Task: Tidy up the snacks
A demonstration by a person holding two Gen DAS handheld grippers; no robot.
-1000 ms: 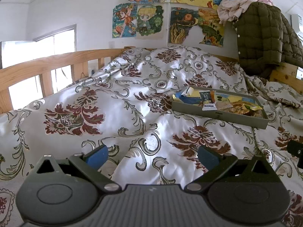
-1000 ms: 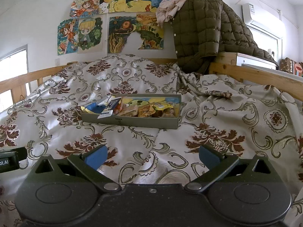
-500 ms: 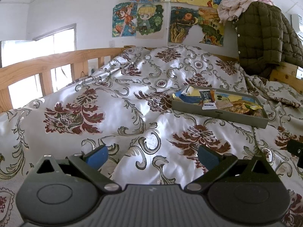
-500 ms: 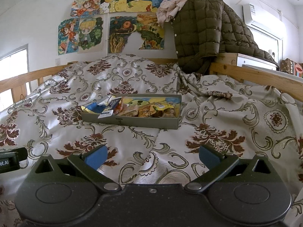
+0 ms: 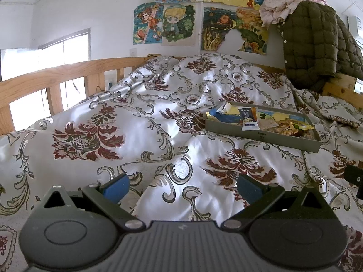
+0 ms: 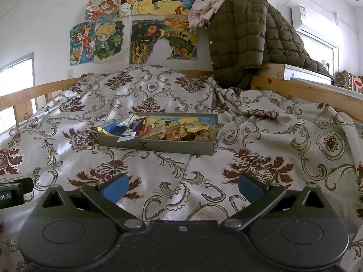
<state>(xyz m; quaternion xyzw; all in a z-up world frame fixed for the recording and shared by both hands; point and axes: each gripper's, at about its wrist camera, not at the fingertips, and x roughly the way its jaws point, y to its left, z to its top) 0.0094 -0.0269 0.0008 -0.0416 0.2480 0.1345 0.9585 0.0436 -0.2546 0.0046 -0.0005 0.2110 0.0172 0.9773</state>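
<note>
Judging by how things lie, the sorting looks close to finished — or not yet begun; I can't tell which. Every snack I can see sits inside the grey tray, which rests on the patterned bedspread. No packet lies loose on the cloth around the tray. Inside it the snacks are heaped rather than lined up, with a white-and-blue wrapper hanging over the tray's near wall at its left end. That overhang and the jumble are what is left, I'd say. The left claw and the right claw both hang spread wide and empty, short of the tray's near wall — the left one off toward the tray's left end.
</note>
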